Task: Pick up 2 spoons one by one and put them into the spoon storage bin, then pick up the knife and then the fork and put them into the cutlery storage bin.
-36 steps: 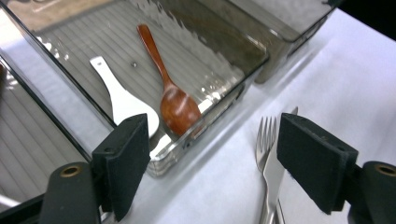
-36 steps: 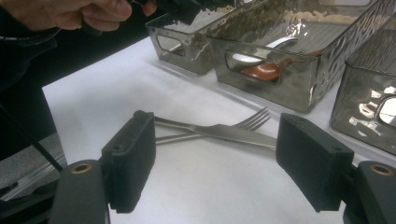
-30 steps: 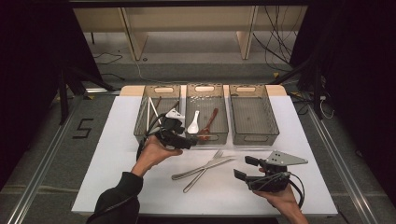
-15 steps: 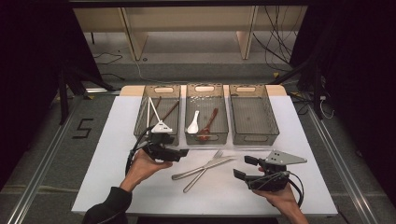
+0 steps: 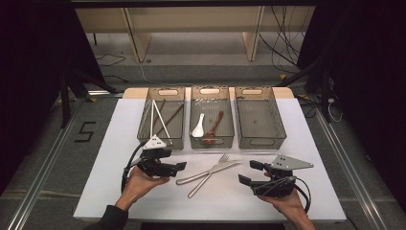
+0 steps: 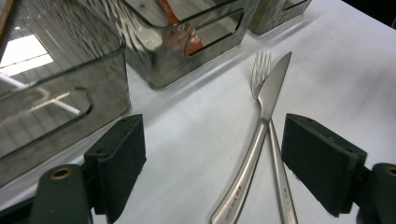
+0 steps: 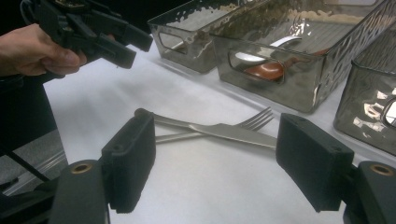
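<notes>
A steel knife (image 5: 189,179) and a steel fork (image 5: 197,189) lie crossed on the white table (image 5: 115,158), the knife (image 6: 273,88) on top of the fork (image 6: 260,67). My left gripper (image 5: 176,163) hovers low just left of them, open, its jaws (image 6: 212,135) pointing at the two handles with nothing between them. My right gripper (image 5: 249,172) rests to their right, also open and empty. In the right gripper view (image 7: 215,140) the knife blade (image 7: 233,133) and fork tines (image 7: 257,120) lie just beyond the jaws.
Three clear bins stand in a row behind the cutlery. The left bin (image 5: 177,141) holds white and brown chopsticks (image 5: 158,117). The middle bin (image 5: 212,142) holds a white spoon (image 5: 198,128) and a brown spoon (image 5: 213,129). The right bin (image 5: 261,142) is bare inside.
My left hand has drawn back from the left bin toward the near side and sunk to just above the table beside the cutlery. The right hand has stayed put.
</notes>
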Demonstrator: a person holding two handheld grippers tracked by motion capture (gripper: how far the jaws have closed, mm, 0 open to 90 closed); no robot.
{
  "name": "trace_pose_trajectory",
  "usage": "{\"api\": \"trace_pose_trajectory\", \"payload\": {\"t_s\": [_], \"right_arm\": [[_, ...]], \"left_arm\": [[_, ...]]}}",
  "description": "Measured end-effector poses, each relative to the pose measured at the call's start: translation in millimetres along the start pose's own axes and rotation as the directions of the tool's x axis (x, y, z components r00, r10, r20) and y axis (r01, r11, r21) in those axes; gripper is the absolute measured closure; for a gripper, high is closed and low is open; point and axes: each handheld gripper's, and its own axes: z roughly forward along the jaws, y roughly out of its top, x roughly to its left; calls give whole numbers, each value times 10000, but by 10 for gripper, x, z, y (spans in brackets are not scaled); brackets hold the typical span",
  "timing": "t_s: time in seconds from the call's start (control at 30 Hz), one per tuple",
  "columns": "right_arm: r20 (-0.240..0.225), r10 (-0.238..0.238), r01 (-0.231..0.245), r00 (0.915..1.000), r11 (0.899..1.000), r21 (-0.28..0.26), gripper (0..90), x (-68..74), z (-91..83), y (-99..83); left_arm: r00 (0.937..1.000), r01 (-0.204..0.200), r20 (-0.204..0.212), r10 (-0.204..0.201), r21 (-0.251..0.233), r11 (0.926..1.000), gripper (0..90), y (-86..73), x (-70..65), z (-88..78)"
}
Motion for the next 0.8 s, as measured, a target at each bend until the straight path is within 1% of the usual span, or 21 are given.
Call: {"api": "trace_pose_trajectory", "payload": {"t_s": [0.2,0.33,0.6,0.73,0.8], "right_arm": [[39,-26,26,10000,10000,10,295,4,-2,0],[71,-129,128,9999,9999,106,294,19,10,6],[72,-307,305,9995,9994,165,294,59,25,30],[85,-568,564,9984,9978,351,292,105,48,61],[88,-794,789,9968,9955,530,290,129,74,90]], "left_arm": [[10000,24,-13,-24,40,10000,204,-85,16,-37],[10000,55,-63,-56,-99,9999,201,-136,17,-83],[9999,143,-28,-144,-494,9987,194,-219,27,-163],[9999,153,-49,-157,-679,9976,189,-238,23,-200],[9998,165,-85,-172,-794,9967,188,-246,31,-221]]}}
